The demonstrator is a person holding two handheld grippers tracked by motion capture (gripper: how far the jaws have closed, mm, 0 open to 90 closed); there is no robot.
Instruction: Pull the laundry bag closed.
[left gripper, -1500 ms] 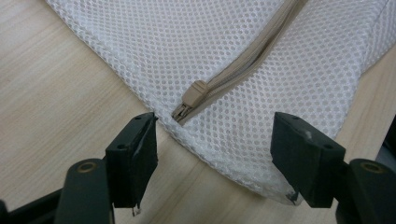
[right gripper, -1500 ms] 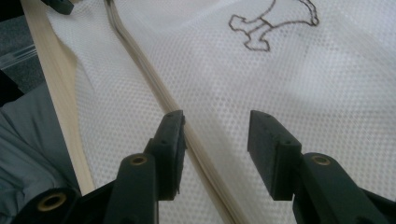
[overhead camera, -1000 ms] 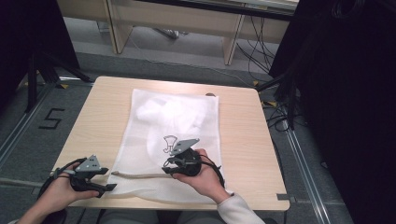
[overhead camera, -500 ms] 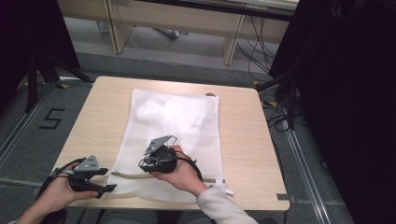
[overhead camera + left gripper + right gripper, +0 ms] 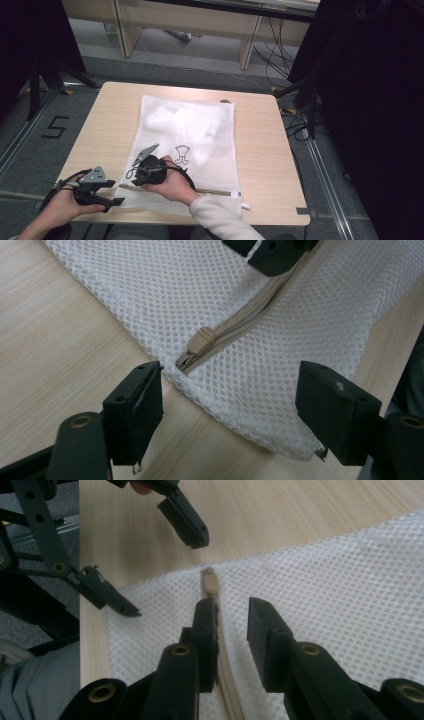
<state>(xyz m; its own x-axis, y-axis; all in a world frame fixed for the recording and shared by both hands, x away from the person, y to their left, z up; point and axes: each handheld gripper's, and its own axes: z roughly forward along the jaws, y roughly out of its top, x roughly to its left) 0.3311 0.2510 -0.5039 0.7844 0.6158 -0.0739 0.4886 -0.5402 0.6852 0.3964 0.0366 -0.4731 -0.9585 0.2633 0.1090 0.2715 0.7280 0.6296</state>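
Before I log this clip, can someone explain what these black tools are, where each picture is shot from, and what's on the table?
No machine works here: a person holds a hand-operated two-jaw gripper in each hand. The high view looks down on the wooden table from the person's side. The other two pictures come from cameras riding on each gripper, looking along its black jaws.

A white mesh laundry bag with white cloth inside lies flat on the table. A beige zipper runs along its near edge, with the zipper slider at the corner.

The left gripper is open, its jaws straddling that corner without touching it. The right gripper has just been closing; its jaws stand narrowly apart over the zipper and mesh, one at the zipper tape, gripping nothing yet.
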